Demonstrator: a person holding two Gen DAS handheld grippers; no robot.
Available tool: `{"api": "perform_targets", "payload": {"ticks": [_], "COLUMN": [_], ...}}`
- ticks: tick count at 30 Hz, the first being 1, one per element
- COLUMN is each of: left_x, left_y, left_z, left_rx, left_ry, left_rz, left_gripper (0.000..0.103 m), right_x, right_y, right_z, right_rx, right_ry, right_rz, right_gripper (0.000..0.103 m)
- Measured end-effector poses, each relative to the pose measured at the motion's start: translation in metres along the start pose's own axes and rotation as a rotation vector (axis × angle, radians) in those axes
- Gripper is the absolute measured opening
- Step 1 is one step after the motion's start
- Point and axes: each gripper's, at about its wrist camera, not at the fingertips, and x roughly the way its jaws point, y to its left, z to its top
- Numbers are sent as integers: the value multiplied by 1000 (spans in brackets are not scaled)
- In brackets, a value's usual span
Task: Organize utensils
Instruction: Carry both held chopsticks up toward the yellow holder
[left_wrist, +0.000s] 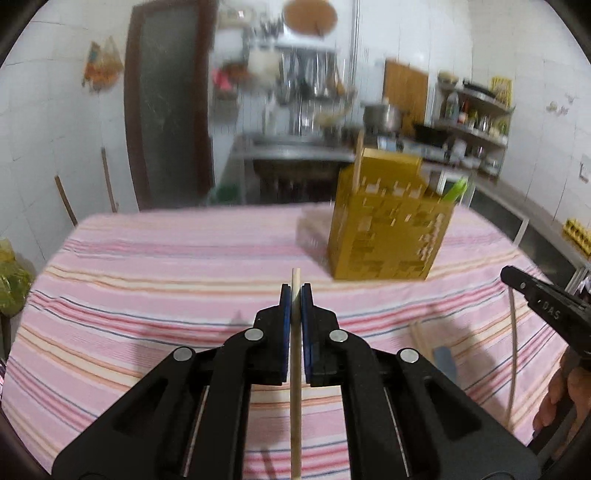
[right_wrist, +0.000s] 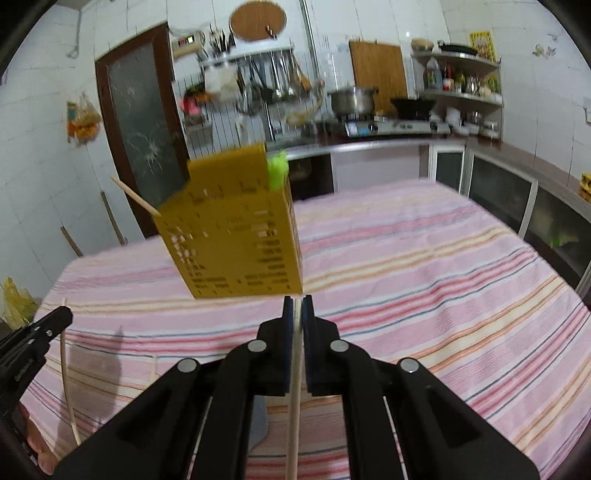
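Left gripper (left_wrist: 296, 290) — black frame, blue pads — clamped on a thin, round wooden chopstick (left_wrist: 296, 387). Right gripper (right_wrist: 297, 303) likewise clenched on a second chopstick (right_wrist: 293, 417). Both point slightly downward over the pink striped tablecloth (right_wrist: 424, 266). Yellow perforated utensil holder (left_wrist: 388, 229) stands toward the table's far edge. Lettering on the right gripper unreadable.

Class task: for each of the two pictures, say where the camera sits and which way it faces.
Left wrist view: sits on the left gripper, faces across the striped table; the gripper clamps a chopstick, right gripper at the edge.
Right wrist view: sits on the right gripper, clamping another chopstick; left gripper at the edge.
Shared: the yellow holder, table, kitchen wall.
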Motion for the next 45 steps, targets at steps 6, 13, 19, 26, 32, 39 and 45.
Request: {"api": "perform_targets", "payload": {"ticks": [6,13,19,26,32,39,45], "left_x": [-44,-74,-92,-105,-98,-90,-83], "left_y": [0,7,8,-1,0,-7,-23], "left_z": [-2,-8,-14,-6,7,29,64], "left_rx": [-1,-28,-37,-11,-27,-24,-20], "left_ry": [-122,-183,-224,-274,-289,-306,-342], "left_rz": [24,50,59,58,51,18,-40], "left_gripper": [4,4,4,4,4,4,4], "right_x": [-43,-76,-88,-91,-87,-80,-78], "right_y": [7,11,10,7,5,6,10], "right_z": [2,-5,-5,1,11,28,58], "right_rx": [-35,-65,-71,-67,-60,-60,-60], "right_ry": [-117,-210,-242,-279,-303,-324,-370], "right_rz": [12,27,33,19,9,8,15], "right_gripper": [5,5,5,5,5,5,5]}}
